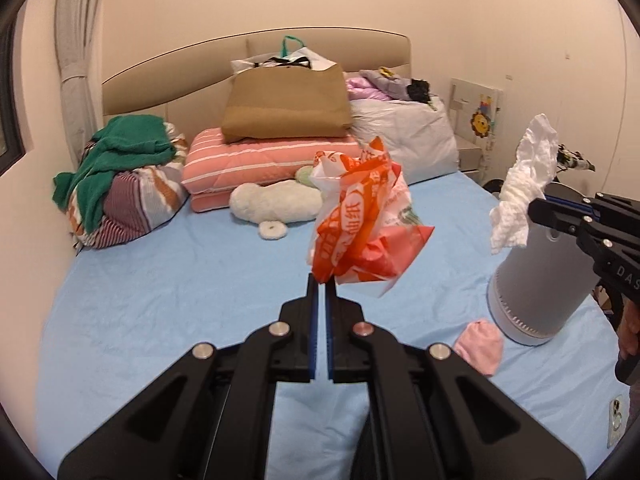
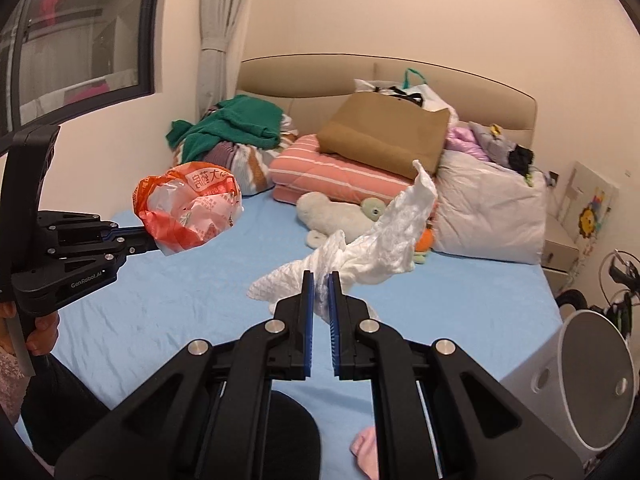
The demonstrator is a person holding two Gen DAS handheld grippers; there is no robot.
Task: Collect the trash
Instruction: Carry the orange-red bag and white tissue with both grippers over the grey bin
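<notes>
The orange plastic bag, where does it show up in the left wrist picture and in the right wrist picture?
Left wrist view: the orange plastic bag is at centre, pinched in the left gripper.
Right wrist view: the bag is at left, at the tip of the left gripper coming in from the left edge.
Shared landmark: the brown paper bag on the striped pink quilt.

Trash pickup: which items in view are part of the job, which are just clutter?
Job:
orange plastic bag, in left tongs
white tissue, in right tongs
grey bin

Clutter:
brown bag
green towel
plush toy
pink cloth
</notes>
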